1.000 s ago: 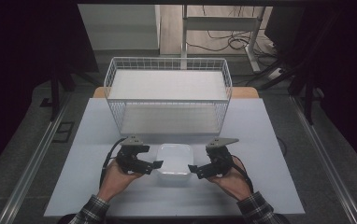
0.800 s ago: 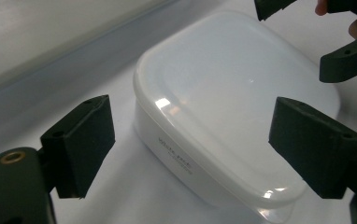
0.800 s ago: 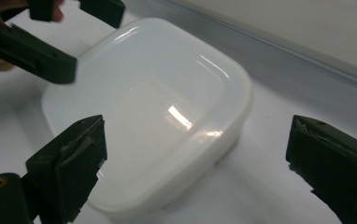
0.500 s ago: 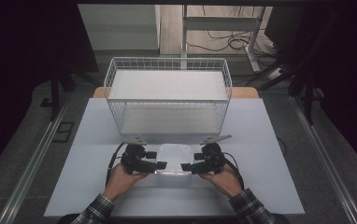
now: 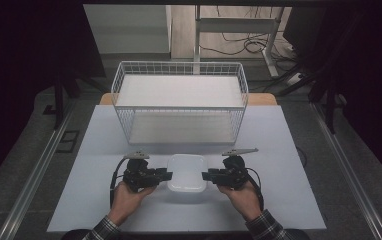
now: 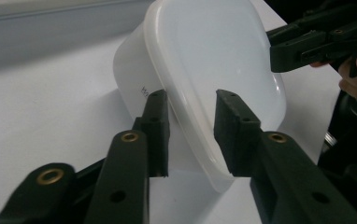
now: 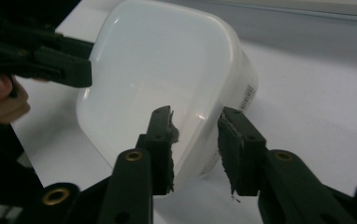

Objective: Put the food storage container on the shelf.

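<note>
A lidded white plastic container (image 5: 186, 173) is being flanked on the pale table (image 5: 289, 200) by the left gripper (image 5: 165, 175) and the right gripper (image 5: 208, 175). Its rim is being straddled by each pair of jaws, which have just been closing; actual pad contact cannot be told. A white wire basket (image 5: 179, 102) is standing just behind, unobstructed.

The high view looks forward and down from above my side of the table (image 5: 289, 150), far enough back to take in the wire basket (image 5: 179, 100) beyond and my forearms at the bottom edge. The left gripper view rides on my left gripper (image 6: 190, 135), close in, looking along its jaws at the white container (image 6: 214, 56). The right gripper view does likewise from my right gripper (image 7: 195, 149). All three share that container; each gripper view seems, blurrily, to catch the opposite gripper.
</note>
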The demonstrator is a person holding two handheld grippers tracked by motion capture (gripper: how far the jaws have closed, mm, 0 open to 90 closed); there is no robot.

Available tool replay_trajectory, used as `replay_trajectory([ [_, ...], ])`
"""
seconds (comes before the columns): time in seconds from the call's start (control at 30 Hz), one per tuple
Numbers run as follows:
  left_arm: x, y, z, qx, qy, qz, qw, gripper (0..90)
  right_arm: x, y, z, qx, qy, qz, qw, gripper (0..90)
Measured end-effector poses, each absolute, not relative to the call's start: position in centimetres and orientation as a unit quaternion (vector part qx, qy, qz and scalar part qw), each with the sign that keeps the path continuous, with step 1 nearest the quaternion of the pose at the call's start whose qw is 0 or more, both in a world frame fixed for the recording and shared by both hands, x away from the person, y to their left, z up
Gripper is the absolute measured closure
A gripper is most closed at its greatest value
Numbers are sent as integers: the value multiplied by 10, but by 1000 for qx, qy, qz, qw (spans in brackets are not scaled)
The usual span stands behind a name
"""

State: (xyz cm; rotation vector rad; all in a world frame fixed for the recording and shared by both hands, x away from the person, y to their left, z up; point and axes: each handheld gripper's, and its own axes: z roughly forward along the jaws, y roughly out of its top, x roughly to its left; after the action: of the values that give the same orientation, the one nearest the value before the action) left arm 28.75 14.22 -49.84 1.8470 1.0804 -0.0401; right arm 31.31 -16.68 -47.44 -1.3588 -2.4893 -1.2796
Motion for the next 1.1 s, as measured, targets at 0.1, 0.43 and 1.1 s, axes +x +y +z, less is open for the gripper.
replay_trajectory([
  [0.1, 287, 143, -497, 743, 457, -4, 489, 735, 312, -168, -472, -440, -791, -426, 4, 739],
  [0.43, 289, 144, -492, 735, 461, 24, 497, 786, 313, -164, -467, -425, -791, -439, -39, 782],
  [1.1, 313, 151, -464, 739, 451, 52, 498, 797, 343, -152, -440, -403, -787, -460, -83, 773],
])
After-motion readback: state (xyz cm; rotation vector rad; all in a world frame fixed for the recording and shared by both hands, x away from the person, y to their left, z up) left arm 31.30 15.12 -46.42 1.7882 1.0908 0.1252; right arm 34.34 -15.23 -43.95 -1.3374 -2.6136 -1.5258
